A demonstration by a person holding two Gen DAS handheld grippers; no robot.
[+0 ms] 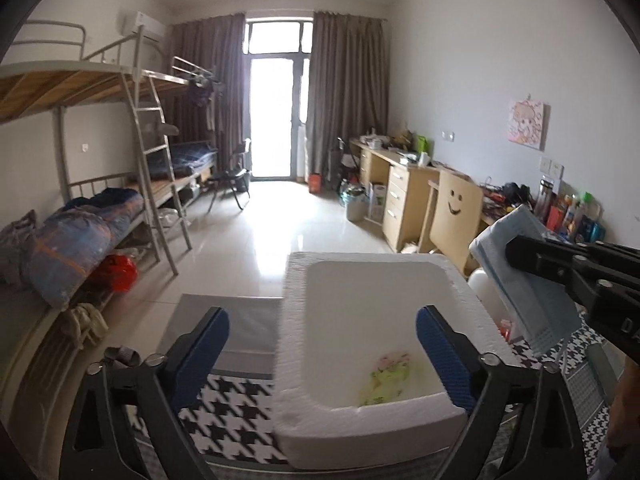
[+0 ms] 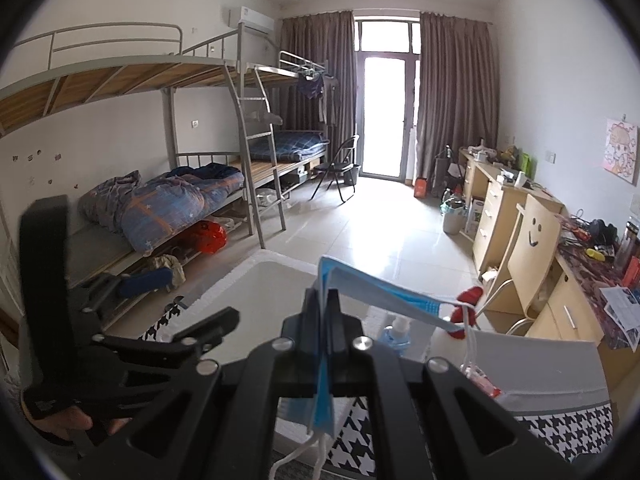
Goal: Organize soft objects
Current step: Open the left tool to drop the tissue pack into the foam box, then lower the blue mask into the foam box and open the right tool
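Observation:
My right gripper [image 2: 325, 300] is shut on a stack of blue face masks [image 2: 360, 286], held in the air; its ear loops hang down. In the left wrist view the masks [image 1: 520, 280] sit right of a white foam box [image 1: 320, 408]. A small green and pink soft item [image 1: 386, 380] lies inside the box. My left gripper [image 1: 322, 344] is open and empty, its blue pads either side of the box's near end. The box also shows in the right wrist view [image 2: 240, 276], left of the masks.
The box stands on a black-and-white houndstooth cloth [image 1: 232, 404]. A grey flat panel [image 1: 224, 324] lies left of the box. A clear pump bottle [image 2: 394, 334] and a red-capped white bottle [image 2: 464, 312] stand past the masks. Bunk beds [image 1: 100, 208] left, desks [image 1: 404, 188] right.

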